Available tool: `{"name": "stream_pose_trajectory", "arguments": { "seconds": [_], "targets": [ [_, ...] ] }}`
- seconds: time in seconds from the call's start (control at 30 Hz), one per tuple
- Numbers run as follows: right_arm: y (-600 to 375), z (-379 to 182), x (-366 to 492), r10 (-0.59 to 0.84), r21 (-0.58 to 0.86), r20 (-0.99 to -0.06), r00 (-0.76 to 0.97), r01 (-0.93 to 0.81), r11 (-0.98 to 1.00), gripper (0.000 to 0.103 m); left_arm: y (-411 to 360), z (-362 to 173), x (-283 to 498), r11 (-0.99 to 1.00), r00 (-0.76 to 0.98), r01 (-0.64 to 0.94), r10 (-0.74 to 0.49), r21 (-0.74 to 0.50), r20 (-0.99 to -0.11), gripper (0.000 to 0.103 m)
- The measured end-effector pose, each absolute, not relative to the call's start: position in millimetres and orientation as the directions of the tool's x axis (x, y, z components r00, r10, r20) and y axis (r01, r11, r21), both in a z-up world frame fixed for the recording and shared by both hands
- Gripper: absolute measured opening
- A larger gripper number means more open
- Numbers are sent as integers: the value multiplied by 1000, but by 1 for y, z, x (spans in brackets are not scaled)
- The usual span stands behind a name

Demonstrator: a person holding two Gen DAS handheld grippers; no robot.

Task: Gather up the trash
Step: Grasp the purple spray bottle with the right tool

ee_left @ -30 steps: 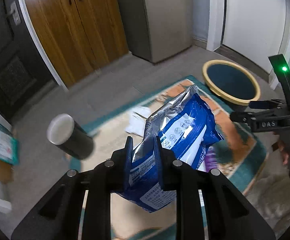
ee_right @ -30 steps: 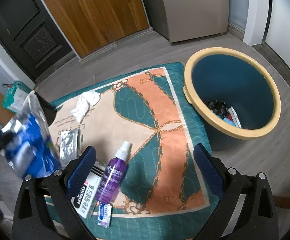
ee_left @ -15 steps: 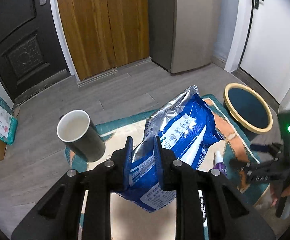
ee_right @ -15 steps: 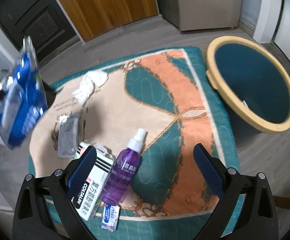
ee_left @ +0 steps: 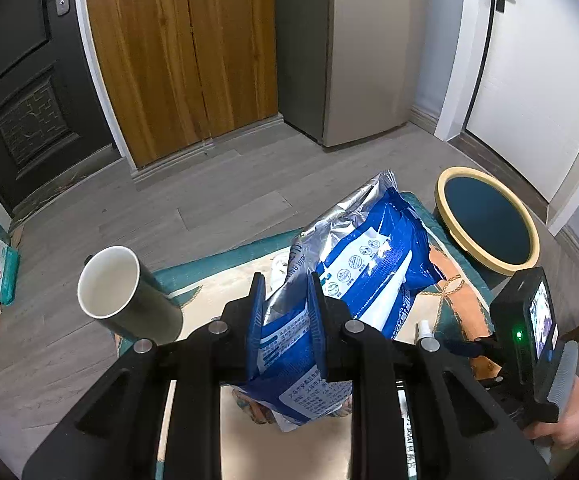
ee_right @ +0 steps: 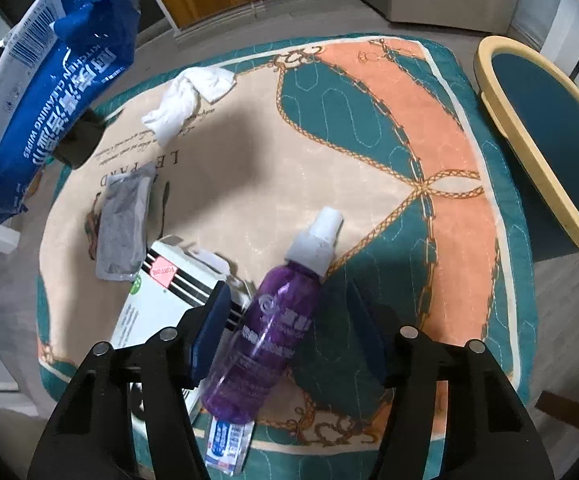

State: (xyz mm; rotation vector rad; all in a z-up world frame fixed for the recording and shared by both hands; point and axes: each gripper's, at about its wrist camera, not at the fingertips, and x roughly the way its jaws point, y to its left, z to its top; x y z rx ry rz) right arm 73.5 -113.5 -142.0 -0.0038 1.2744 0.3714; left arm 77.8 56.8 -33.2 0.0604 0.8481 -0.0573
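Though my left gripper (ee_left: 285, 316), clenched on the crinkled blue wipes pack (ee_left: 353, 276), hides its lower end, my right gripper (ee_right: 289, 332) has been closing, pads not yet pressing. Between them lies the purple spray bottle (ee_right: 269, 328) on the rug (ee_right: 369, 128), near the bin (ee_right: 545, 136).

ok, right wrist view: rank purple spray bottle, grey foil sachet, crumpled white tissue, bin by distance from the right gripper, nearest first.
1. Purple spray bottle: between the jaws of the right gripper, which have just been closing.
2. Grey foil sachet: left, on the mat.
3. Crumpled white tissue: far left, near the mat's edge.
4. Bin: right, off the mat.
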Motion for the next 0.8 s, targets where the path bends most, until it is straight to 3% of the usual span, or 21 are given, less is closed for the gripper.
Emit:
{"name": "stream_pose_trajectory", "arguments": {
  "seconds": [0.13, 0.2, 0.4, 0.47, 0.8],
  "targets": [
    [-117, -146, 78, 288, 228, -929, 234, -252, 940, 55, 57, -35, 80, 996, 656, 78, -26, 33, -754, 21],
    [-122, -145, 81, 289, 237, -930, 228, -228, 944, 46, 57, -35, 81, 997, 655, 75, -24, 34, -755, 21],
    [-116, -148, 71, 246, 183, -944, 217, -276, 944, 46, 57, -36, 85, 997, 650, 71, -20, 35, -759, 21],
    [-114, -146, 72, 246, 177, -944, 221, -290, 940, 37, 55, -36, 85, 997, 651, 73, -20, 36, -759, 21],
    [-130, -110, 78, 235, 127, -902, 361, -297, 946, 36, 56, -34, 84, 997, 660, 73, -24, 33, -750, 21]
  ]
}}
